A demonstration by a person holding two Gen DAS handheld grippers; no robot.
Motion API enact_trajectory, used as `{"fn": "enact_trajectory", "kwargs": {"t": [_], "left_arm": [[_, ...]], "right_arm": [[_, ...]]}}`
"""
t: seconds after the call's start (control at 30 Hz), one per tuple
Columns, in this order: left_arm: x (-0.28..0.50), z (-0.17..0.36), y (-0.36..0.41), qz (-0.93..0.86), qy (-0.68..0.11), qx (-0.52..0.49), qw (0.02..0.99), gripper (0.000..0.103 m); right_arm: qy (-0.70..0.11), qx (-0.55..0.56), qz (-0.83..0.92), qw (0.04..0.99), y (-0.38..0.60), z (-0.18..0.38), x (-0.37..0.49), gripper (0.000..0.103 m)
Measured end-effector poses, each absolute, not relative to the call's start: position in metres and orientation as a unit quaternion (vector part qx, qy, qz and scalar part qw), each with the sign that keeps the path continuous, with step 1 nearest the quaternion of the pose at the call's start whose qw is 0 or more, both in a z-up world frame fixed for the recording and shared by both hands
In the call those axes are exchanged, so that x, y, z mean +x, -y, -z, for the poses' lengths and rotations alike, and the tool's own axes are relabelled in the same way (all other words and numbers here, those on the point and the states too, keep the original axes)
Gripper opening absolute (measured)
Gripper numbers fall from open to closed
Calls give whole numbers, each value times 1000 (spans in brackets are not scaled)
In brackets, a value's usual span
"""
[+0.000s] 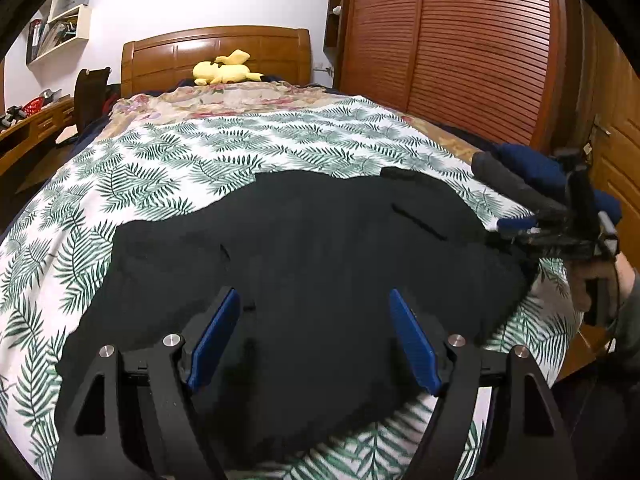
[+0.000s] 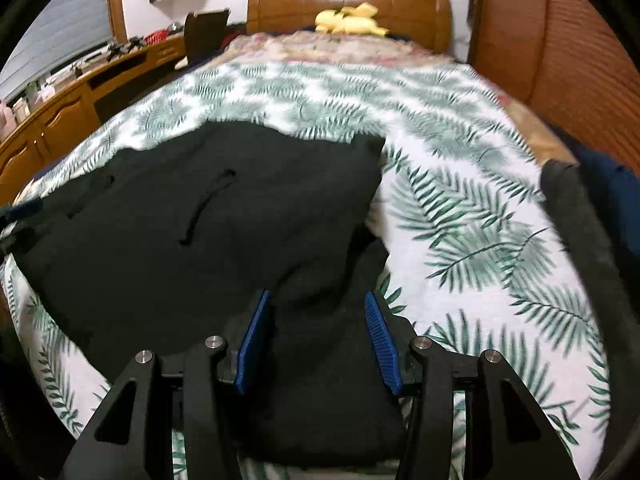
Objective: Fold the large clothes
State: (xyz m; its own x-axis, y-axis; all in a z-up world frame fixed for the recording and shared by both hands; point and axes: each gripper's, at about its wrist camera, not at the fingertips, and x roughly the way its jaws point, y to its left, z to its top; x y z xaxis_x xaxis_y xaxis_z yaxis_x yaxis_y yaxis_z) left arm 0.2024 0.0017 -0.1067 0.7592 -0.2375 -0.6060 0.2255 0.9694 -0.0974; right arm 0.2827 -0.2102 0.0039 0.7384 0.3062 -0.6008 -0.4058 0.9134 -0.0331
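Note:
A large black garment (image 1: 320,232) lies spread across the leaf-patterned bedsheet (image 1: 200,152). My left gripper (image 1: 312,294) hangs open over the garment's near part, nothing between its blue pads (image 1: 216,336). My right gripper (image 1: 516,226) is low at the garment's right edge, held by a person's hand (image 1: 588,284). In the right wrist view the right gripper (image 2: 317,295) has its jaws apart. A bunched ridge of the black garment (image 2: 180,240) runs under and between them. I see no pad pressing on the cloth. The sheet (image 2: 460,200) lies bare to the right.
A yellow plush toy (image 1: 224,70) rests by the wooden headboard (image 1: 216,52). A slatted wardrobe (image 1: 460,48) stands to the right and a desk (image 1: 28,128) to the left. Dark blue and grey clothes (image 1: 528,168) are piled at the bed's right edge.

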Motion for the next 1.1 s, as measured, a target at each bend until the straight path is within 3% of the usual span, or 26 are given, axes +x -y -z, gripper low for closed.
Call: {"fn": "enact_trajectory", "kwargs": {"t": [0.23,0.3,0.37,0.5,0.6,0.83,1.1], "left_arm": [[192,112,3,153,-330,-2,932,75],[190,112,6,157,-331,2,930,62],[190,112,5,157,-334,1,929,59],[190,114,1,150,-340,4,928,34],[185,114,-5,150,-336,4,930,20],[171,112,-28,129,-331,-3,935,20],[161,106,-58,84,-320,-18,943,20]], "right_arm": [[-260,-96,-246,929,161,-10,246,50],[-266,-98,-265,922,146,-3,246,50],[-278,-106,-290,909,134,9,250,50],[-322,-141,-297,888,117,42,261,50],[-316,-140,-290,892,116,35,255,50],[-270,-129,-322,898,89,12,224,50],[-305,-189,-344,868,44,53,228,50]]}}
